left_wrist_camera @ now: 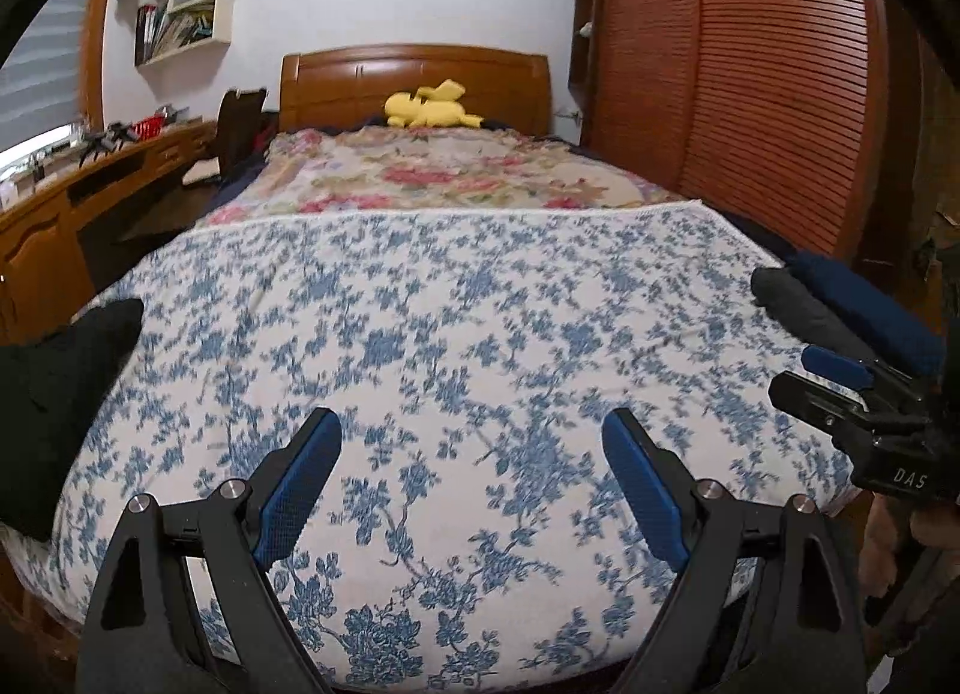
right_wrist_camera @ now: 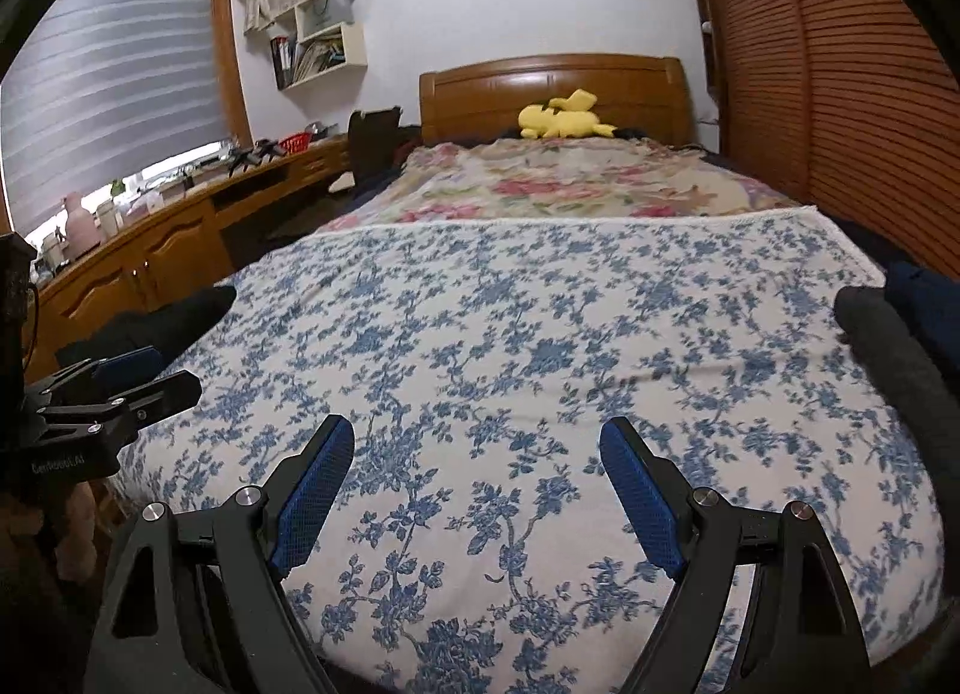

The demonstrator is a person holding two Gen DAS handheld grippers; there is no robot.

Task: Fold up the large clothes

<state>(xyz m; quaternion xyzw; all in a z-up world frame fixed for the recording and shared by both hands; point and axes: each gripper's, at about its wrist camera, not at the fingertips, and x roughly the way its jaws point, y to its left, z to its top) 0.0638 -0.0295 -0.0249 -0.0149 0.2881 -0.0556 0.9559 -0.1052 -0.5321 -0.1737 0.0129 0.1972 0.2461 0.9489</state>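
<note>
Both the left gripper (left_wrist_camera: 471,433) and the right gripper (right_wrist_camera: 477,439) are held with jaws spread wide and empty above the blue-flowered white bedspread (left_wrist_camera: 456,322), apparently kept clear as a folding surface. A black crumpled garment (left_wrist_camera: 54,388) is seen at the frame's left edge, and rolled grey (left_wrist_camera: 804,310) and navy clothes (left_wrist_camera: 870,304) at the right edge, seemingly waiting to be fetched.
</note>
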